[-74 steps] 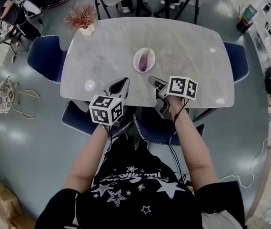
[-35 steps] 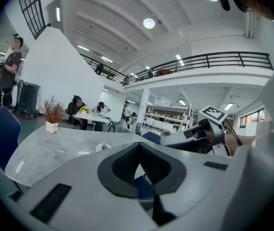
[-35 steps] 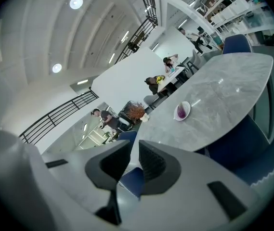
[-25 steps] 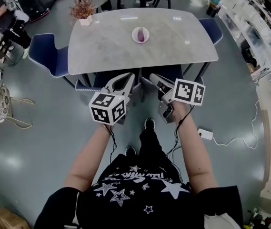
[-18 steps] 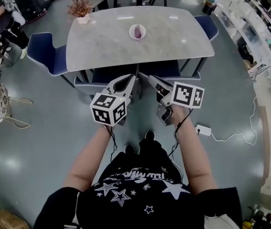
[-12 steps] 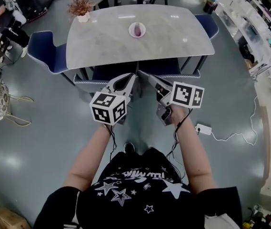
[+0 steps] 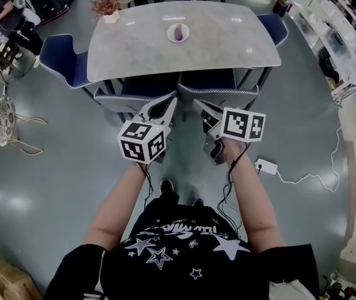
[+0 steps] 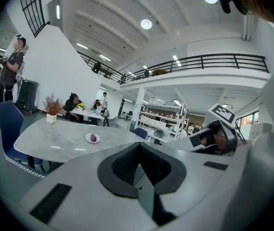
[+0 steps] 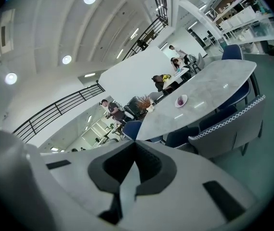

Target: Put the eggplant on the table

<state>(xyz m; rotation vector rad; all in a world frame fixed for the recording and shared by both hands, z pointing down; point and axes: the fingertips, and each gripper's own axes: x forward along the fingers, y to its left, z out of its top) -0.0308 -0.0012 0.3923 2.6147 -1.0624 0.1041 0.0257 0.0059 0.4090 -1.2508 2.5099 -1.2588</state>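
- Nearest, at the bottom of the head view, the person's forearms (image 7: 116, 208) are stretching forward over the grey floor (image 7: 52, 186), one gripper riding on each.
- Just ahead, at centre frame, the left claw (image 7: 167, 104) is sitting pressed shut. In its own view the two jaws are meeting tip to tip with nothing between them.
- Just beside it, the right claw (image 7: 198, 105) is likewise drawn together and gripping nothing. Both claws are pointing towards the top of the frame.
- Right of centre, a white power strip (image 7: 266, 165) is lying on the floor, its cable trailing towards the right edge.
- Just beyond the claw tips, two blue chairs (image 7: 218, 83) are standing tucked under the near edge of the worktop (image 7: 240, 39).
- Farther up, in the upper middle of the frame, the eggplant (image 7: 178, 32) is lying on a small white plate (image 7: 171, 37) on the worktop, well apart from both claws.
- At the worktop's far left corner, a potted dried plant (image 7: 107, 5) is standing upright.
- Beyond that, in the upper left corner of the frame, another person (image 7: 5, 17) is standing on the floor.
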